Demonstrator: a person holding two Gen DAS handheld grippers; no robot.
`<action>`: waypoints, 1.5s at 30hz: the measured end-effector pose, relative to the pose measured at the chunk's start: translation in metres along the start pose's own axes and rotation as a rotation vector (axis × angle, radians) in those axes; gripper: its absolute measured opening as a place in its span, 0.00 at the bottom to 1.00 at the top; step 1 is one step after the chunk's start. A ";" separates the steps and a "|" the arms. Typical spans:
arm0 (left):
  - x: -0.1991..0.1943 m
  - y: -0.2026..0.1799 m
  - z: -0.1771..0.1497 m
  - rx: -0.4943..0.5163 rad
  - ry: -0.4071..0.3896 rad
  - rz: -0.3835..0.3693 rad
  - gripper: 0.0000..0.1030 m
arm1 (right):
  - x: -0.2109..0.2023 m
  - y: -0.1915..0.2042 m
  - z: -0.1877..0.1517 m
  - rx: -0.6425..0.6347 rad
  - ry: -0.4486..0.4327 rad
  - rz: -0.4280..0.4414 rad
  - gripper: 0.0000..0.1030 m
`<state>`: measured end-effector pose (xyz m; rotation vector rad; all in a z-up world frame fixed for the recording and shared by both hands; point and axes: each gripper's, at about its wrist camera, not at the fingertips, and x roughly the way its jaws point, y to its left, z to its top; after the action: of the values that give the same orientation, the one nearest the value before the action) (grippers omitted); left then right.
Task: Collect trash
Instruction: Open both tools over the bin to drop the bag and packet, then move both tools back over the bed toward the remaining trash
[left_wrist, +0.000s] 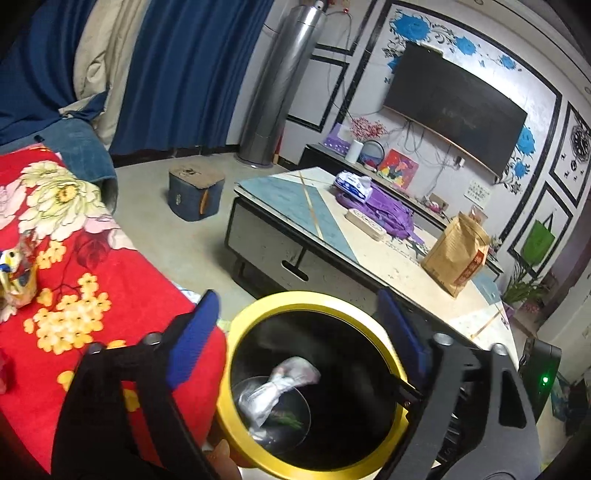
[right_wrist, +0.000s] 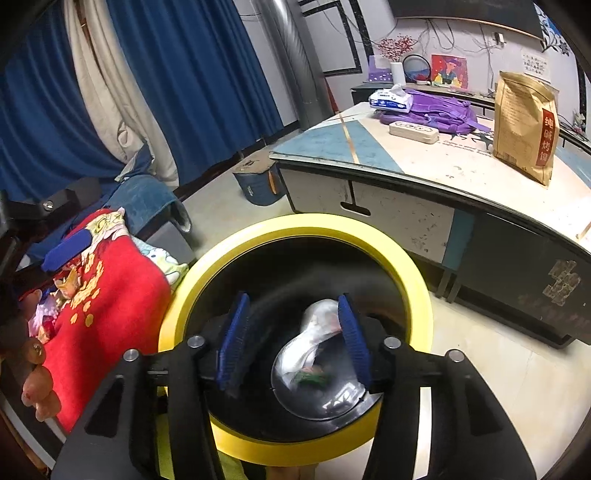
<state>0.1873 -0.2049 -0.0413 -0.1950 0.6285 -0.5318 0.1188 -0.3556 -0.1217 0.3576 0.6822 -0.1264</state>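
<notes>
Both tongs hover over the yellow-rimmed bin. Left gripper is spread wide, pinching nothing. Right gripper is part-spread, its pads clear of the crumpled plastic wrapper, which lies inside the bin on the black bottom, at 6 o'clock.

Risks, as judged:
1. Remaining trash on the red blanket at 9 o'clock gets overlooked.
2. A swinging gripper clips the rim and tips the bin.
</notes>
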 end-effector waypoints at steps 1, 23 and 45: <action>-0.003 0.003 0.000 -0.005 -0.005 0.003 0.83 | -0.001 0.002 0.000 -0.006 -0.003 0.004 0.49; -0.101 0.068 0.007 -0.031 -0.203 0.259 0.89 | -0.035 0.087 -0.006 -0.218 -0.125 0.198 0.64; -0.182 0.143 -0.005 -0.126 -0.315 0.471 0.89 | -0.037 0.204 -0.012 -0.385 -0.053 0.419 0.69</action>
<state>0.1198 0.0126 0.0000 -0.2350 0.3804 -0.0034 0.1305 -0.1611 -0.0495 0.1199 0.5516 0.3881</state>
